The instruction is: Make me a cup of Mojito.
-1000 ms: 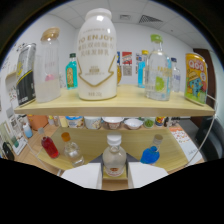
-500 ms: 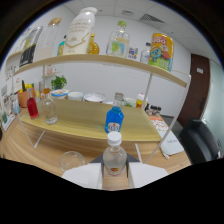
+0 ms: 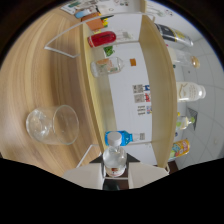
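A small clear bottle [image 3: 115, 159] with a white cap stands between my fingers, and my gripper [image 3: 115, 172] is shut on it. The view is rolled on its side, so the bottle is tipped over sideways with its cap end pointing ahead. A clear empty glass [image 3: 51, 125] stands on the wooden table [image 3: 55, 75], ahead of the fingers and off to the left of the bottle's cap. The pale finger pads [image 3: 85, 176] press on the bottle's sides.
Just beyond the held bottle is a blue-capped bottle [image 3: 119, 138] on the lower wooden shelf [image 3: 89, 85]. Further along that shelf are a clear jar [image 3: 107, 65] and a red bottle [image 3: 102, 38]. The upper shelf [image 3: 156, 85] carries several more bottles [image 3: 190, 91].
The gripper has rolled about a quarter turn with the bottle in it, so table and shelves now run sideways. The glass has come much closer, beside the bottle's cap.
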`<state>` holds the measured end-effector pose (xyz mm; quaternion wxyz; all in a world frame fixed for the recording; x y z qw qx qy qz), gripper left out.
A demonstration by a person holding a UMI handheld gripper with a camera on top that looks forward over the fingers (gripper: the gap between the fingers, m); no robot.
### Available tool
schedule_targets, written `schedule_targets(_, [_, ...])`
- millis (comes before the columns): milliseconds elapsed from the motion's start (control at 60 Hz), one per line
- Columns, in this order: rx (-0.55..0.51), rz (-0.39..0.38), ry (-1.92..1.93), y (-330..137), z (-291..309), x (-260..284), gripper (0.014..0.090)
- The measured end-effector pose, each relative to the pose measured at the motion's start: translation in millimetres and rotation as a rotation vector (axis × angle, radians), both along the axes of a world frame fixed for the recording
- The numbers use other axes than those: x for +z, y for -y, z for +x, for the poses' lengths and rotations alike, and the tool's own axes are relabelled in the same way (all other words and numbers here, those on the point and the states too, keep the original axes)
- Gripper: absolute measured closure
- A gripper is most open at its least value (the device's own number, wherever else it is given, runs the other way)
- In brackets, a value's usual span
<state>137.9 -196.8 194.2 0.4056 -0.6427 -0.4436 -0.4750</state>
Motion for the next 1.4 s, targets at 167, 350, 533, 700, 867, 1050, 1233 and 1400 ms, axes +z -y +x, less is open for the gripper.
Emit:
schedule_targets(167, [0.083, -0.032, 0.314, -6.5, -6.9, 0.2, 0.0714])
schedule_targets(350, [0.133, -0.088, 0.471, -8.8, -11.7, -10.3, 0.0708])
schedule_targets(533, [0.167, -0.087, 0.482, -11.0, -16.5, -10.0, 0.0711])
schedule_targets(700, [0.144, -0.048, 0.274, -11.7, -16.6, 7.3, 0.0709])
schedule_targets(867, [0.070, 0.038, -0.286, 0.8, -18.3, 42.4, 0.0708])
schedule_targets(1050, [-0.020, 0.077, -0.903, 9.8, -13.8, 26.7, 0.0708])
schedule_targets(1233, [-0.209, -0.001, -1.304, 12.3, 2.5, -54.6, 0.0710])
schedule_targets(1400, [-0.271, -0.076, -1.381, 8.6, 6.6, -112.8, 0.0711])
